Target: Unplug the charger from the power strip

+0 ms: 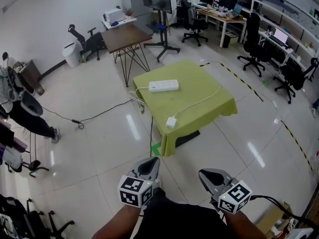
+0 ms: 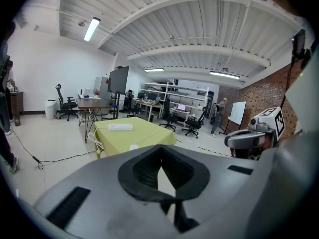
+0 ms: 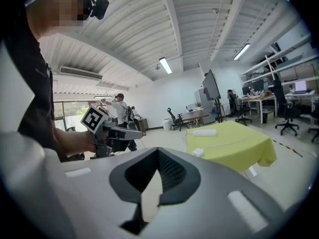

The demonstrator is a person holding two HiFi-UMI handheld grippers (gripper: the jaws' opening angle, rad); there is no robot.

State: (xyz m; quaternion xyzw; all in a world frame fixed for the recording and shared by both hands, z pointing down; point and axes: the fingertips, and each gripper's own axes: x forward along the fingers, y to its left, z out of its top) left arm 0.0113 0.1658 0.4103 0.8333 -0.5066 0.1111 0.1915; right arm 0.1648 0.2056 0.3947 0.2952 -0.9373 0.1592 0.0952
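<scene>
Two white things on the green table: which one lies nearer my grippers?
The small square charger, at the near edge of the table. The long power strip lies farther back, toward the far side.

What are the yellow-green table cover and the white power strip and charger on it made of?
The table cover looks like thin matte fabric: it drapes over the edges and hangs in soft folds. The power strip and charger look like hard white moulded plastic, judging by their crisp, boxy shapes; their finish is too small to tell.
</scene>
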